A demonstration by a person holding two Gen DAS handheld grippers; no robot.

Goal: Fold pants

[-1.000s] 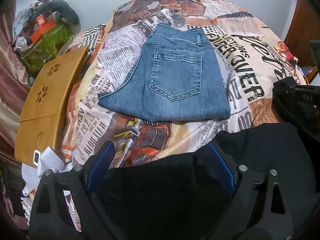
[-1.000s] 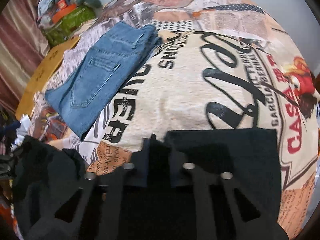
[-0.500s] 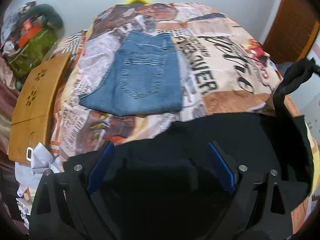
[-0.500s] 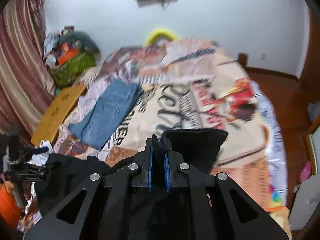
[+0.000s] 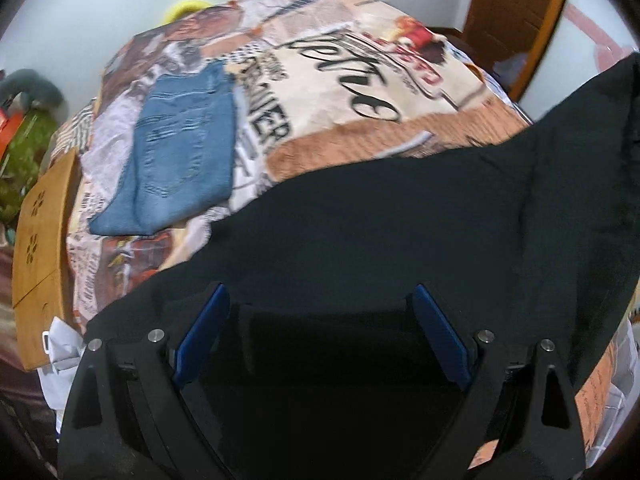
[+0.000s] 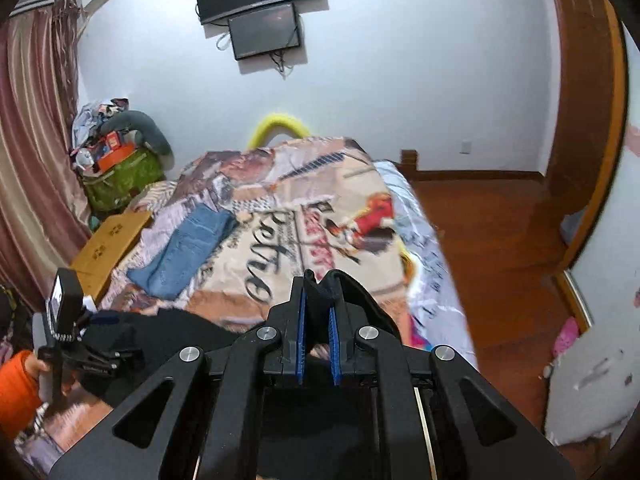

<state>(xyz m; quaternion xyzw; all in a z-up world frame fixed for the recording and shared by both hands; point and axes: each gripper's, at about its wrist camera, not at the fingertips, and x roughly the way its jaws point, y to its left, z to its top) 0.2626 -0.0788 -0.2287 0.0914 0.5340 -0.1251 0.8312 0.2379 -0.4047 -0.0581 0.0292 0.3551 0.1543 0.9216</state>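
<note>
Sideways, black pants (image 5: 400, 216) stretch between both grippers.

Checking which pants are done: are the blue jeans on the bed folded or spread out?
Folded. The blue jeans lie as a compact stacked rectangle, back pocket up, on the printed bedspread.

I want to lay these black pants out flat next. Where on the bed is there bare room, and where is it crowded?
The widest bare patch is the bedspread right of the folded jeans, running to the bed's right edge. The left side is crowded: the jeans, the wooden board and the bag pile. The black pants hang over the near edge.
</note>
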